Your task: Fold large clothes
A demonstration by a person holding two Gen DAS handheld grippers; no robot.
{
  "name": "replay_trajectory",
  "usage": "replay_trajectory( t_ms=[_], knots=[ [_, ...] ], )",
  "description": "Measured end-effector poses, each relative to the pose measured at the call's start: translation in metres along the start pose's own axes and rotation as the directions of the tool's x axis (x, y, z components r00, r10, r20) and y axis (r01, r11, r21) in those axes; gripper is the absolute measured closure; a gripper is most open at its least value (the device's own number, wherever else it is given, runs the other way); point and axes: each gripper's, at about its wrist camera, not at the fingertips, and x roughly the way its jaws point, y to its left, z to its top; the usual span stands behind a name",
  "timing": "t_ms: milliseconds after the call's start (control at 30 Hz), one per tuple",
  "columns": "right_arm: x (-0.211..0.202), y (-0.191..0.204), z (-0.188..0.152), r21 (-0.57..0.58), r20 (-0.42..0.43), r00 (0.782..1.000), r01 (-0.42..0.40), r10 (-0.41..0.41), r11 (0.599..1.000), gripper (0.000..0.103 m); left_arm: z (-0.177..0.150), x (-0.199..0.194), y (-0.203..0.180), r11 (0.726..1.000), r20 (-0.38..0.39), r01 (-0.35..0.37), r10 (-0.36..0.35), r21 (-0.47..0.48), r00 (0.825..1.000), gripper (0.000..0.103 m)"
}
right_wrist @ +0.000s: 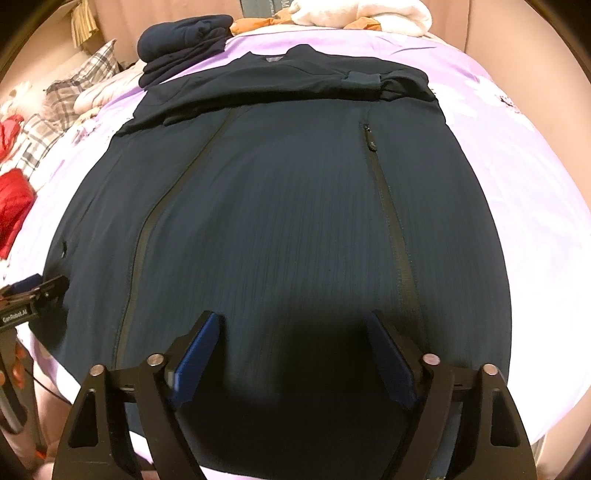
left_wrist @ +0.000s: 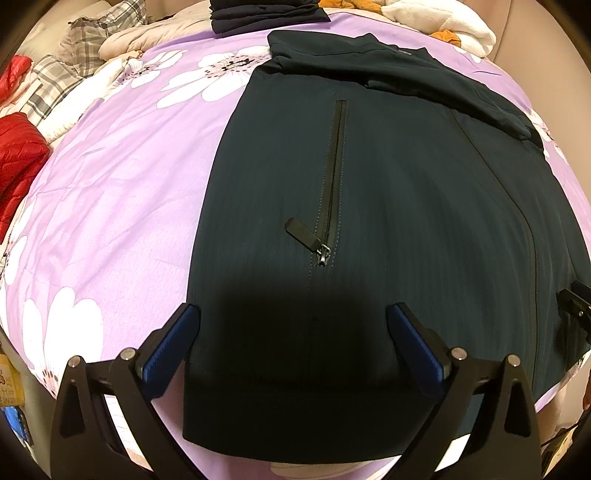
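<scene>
A dark teal zip jacket [left_wrist: 388,184] lies flat on the purple flowered bedsheet [left_wrist: 122,192], sleeves folded across its top. It also shows in the right wrist view [right_wrist: 277,206]. My left gripper [left_wrist: 293,314] is open, its blue pads [left_wrist: 173,343] spread above the jacket's lower left hem, near a pocket zip [left_wrist: 334,177]. My right gripper [right_wrist: 291,321] is open above the lower right hem, between the centre zip [right_wrist: 147,236] and the right pocket zip [right_wrist: 391,221]. Neither holds cloth. Each gripper shows at the edge of the other's view: the right one [left_wrist: 576,306], the left one [right_wrist: 33,299].
A folded dark garment [right_wrist: 184,48] lies at the head of the bed. White and orange clothes [right_wrist: 369,14] are piled at the far side. A plaid cloth [left_wrist: 74,62] and a red quilted jacket [left_wrist: 18,162] lie at the left.
</scene>
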Motion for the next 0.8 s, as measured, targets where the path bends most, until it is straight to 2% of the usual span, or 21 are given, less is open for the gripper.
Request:
replay_trajectory(
  t_ms=[233,367,567,700,800],
  knots=[
    [0.001,0.0,0.001,-0.003,-0.001,1.0,0.001,-0.001,1.0,0.015,0.001,0.0,0.001,1.0,-0.003,0.009,-0.009,0.007,1.0,0.0],
    [-0.005,-0.005,0.002,0.022,0.011,1.0,-0.029,0.029,0.999,0.015,0.001,-0.006,0.005,1.0,0.017,0.03,-0.03,-0.007,0.999,0.0],
    [-0.016,-0.033,0.004,0.13,0.058,0.994,-0.103,0.096,0.986,0.015,0.002,-0.026,0.03,0.991,0.086,0.085,-0.076,-0.1,0.993,0.0],
    [-0.026,-0.053,0.005,0.183,0.096,0.992,-0.094,0.077,0.979,0.015,0.006,-0.034,0.055,0.983,0.113,0.077,-0.059,-0.169,0.992,0.0],
    [-0.032,-0.071,0.004,0.231,0.111,0.993,-0.074,0.05,0.97,0.015,0.006,-0.034,0.076,0.97,0.109,0.096,-0.074,-0.222,0.991,0.0]
  ],
)
